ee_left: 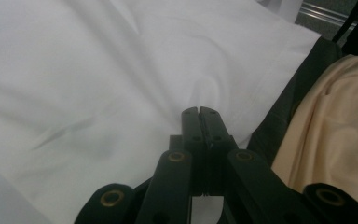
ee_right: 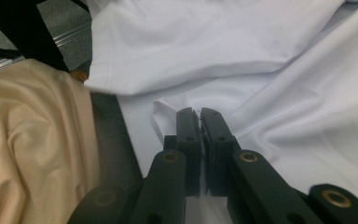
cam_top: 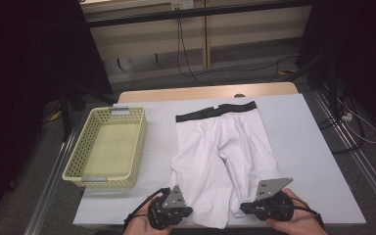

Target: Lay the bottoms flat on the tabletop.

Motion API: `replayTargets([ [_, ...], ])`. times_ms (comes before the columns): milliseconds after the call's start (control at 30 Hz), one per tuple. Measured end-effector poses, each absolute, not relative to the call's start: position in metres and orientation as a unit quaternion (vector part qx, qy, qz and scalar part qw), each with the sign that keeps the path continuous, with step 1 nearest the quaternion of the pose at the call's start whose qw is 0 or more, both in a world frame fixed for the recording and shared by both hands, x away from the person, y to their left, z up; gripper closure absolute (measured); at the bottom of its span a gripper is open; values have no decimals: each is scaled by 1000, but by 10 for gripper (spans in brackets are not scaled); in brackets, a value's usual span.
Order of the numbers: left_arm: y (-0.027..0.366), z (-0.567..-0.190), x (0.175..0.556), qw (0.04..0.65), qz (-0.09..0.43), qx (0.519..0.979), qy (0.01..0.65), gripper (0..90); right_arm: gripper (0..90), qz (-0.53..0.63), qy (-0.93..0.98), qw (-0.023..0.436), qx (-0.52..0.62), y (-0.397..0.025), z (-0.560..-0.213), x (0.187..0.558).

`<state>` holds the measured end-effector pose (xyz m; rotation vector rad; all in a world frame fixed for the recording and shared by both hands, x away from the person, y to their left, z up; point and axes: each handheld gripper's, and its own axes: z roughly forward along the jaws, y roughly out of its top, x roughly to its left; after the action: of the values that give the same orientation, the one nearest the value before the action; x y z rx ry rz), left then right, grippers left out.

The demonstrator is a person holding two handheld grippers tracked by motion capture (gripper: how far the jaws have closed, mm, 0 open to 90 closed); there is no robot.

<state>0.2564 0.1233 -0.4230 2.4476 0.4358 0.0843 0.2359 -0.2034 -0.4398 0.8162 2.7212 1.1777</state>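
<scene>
Both claws sit at the near table edge — the left gripper at the hem of the left leg, the right gripper at the hem of the right leg of the white shorts. In the left gripper view, the left gripper has its jaws pressed together with white cloth bunched at the tips, so it pinches the hem. In the right gripper view, the right gripper is likewise closed tight, its tips on a fold of the shorts.

Each hem lies right at the near edge of the white cover, so little room is left on the near side. To the right of the shorts the cover is bare and wide. To the left, a narrow bare strip separates the shorts from a yellow basket, which sits on the cover's left edge.

Farther off, the shorts lie flat, legs spreading toward the claws, the black waistband at the far end — short of the cover's far edge. Beyond it shows a strip of the wooden table.
</scene>
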Motion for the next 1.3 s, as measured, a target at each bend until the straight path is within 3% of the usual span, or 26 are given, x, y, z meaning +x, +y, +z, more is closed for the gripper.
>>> replayTargets([
  [233,121,-423,249,319,25,934,159,899,859,383,889,20,250,-201,-439,219],
  [333,120,-422,251,345,14,921,183,750,771,392,885,19,251,-203,-438,218],
  [467,126,-412,261,371,28,905,208,685,654,409,875,30,257,-207,-433,222],
  [667,151,-414,292,364,78,889,267,633,611,440,849,53,287,-221,-422,235],
  [767,160,-427,307,345,97,886,293,475,609,439,843,66,304,-229,-420,244],
  [900,159,-441,309,329,95,894,291,508,601,417,846,88,321,-237,-425,257],
  [1000,159,-440,306,329,86,893,294,664,602,413,843,91,334,-242,-431,263],
  [1033,159,-439,304,329,81,895,289,738,602,413,842,89,336,-242,-432,264],
  [1067,158,-439,303,329,74,896,290,878,601,413,842,90,336,-242,-433,263],
  [1300,163,-435,295,317,56,899,298,900,601,413,847,94,321,-231,-431,259],
])
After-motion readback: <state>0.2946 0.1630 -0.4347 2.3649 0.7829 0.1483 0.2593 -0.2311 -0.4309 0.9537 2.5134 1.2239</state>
